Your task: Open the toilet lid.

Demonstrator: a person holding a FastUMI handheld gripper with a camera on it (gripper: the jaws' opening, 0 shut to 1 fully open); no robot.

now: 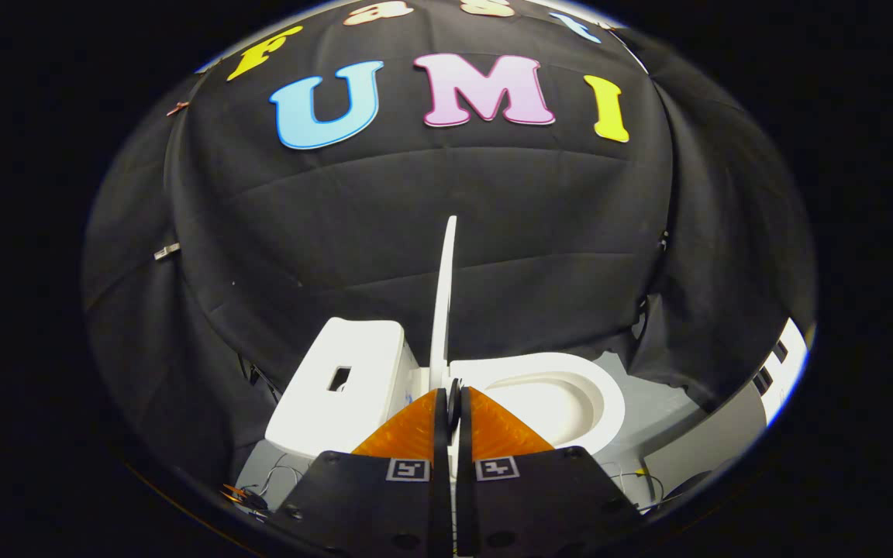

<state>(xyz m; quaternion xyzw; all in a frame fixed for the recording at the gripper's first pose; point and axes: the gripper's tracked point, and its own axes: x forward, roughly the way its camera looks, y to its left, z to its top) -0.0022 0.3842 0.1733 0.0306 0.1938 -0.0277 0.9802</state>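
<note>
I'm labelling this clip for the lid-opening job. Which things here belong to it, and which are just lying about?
Belongs to the job:
- thin white toilet lid, standing upright on edge
- gripper, orange jaws shut on the lid's lower edge
- white toilet seat and bowl, uncovered
- white cistern

Just lying about:
- thin wires on the grey floor
- white clip on the black cloth wall

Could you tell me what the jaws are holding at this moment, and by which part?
The gripper is shut on the toilet lid, pinching its thin edge low down near the hinge; the lid stands upright, seen edge-on, between the tank and the bowl.
</note>
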